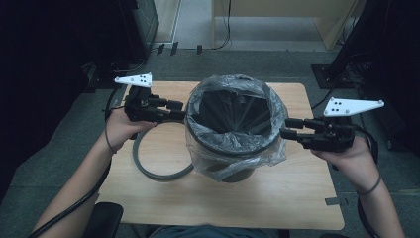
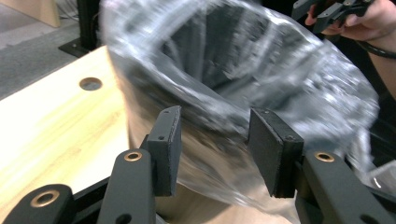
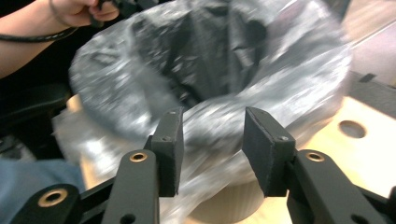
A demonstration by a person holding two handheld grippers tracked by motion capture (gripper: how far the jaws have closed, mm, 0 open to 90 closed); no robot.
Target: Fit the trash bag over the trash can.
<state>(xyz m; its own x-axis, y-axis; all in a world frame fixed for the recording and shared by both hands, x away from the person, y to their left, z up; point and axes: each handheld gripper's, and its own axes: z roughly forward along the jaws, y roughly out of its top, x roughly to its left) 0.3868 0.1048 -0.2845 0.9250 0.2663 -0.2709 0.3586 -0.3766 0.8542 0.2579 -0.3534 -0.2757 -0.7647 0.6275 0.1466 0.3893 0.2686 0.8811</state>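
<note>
A person stands a hand-held gripper at each side of a bin on a wooden bench (image 1: 297, 198). At nine o'clock of the bin (image 1: 233, 171), the left hand-held gripper (image 1: 179, 110) has its jaws apart, released, its tips at the plastic liner (image 1: 236, 84) folded over the rim. A grey ring (image 1: 148, 166) lies on the bench at seven o'clock. At three o'clock the right hand-held gripper (image 1: 288, 128) is likewise released beside the liner, apparently after draping it outward so the bag stays open.
</note>
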